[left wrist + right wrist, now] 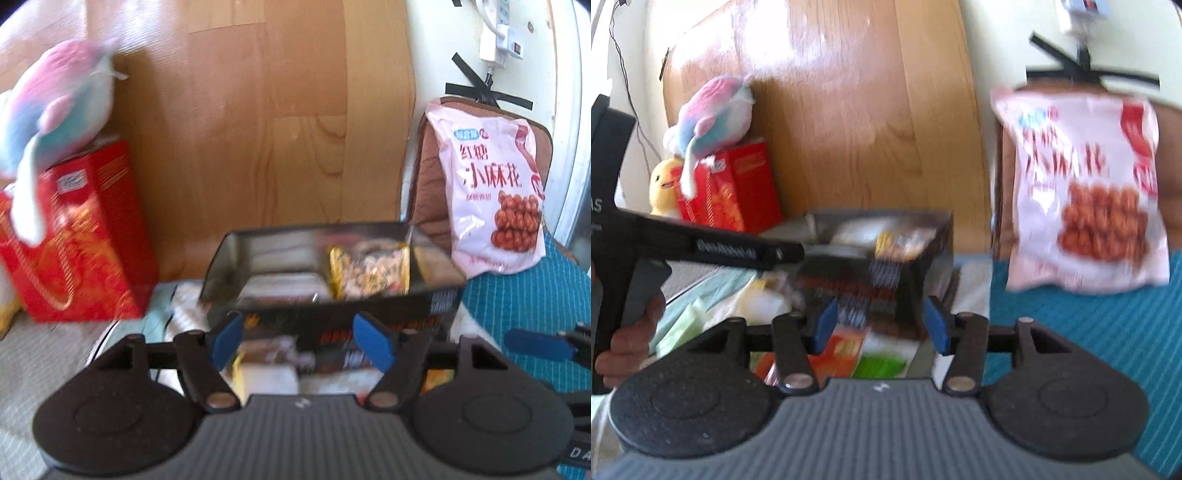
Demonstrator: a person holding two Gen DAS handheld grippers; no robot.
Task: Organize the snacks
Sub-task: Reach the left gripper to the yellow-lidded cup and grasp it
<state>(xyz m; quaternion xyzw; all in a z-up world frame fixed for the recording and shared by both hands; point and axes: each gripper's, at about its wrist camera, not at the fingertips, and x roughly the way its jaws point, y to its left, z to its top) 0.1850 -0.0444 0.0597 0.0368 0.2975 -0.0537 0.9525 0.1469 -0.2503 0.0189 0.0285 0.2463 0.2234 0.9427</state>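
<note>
A black open box (332, 310) with a shiny inside stands just beyond my left gripper (299, 341). Inside it lies a yellow snack packet (369, 273). The left gripper's blue pads stand apart in front of the box's near wall, open, with nothing pressed between them. Loose snack packets (269, 369) lie under the fingers. In the right wrist view, my right gripper (881, 325) is open, with a corner of the same box (879, 266) showing between its blue pads, blurred. Orange and green packets (849, 354) lie below it. A hand (631, 332) holds the left tool at the left edge.
A pink bag of fried dough twists (495, 192) leans on a brown cushion (424, 184) at the right, on a teal mat (524, 306). A red carton (85, 236) with a pastel plush toy (55, 110) on it stands left. A wooden board (258, 129) rises behind.
</note>
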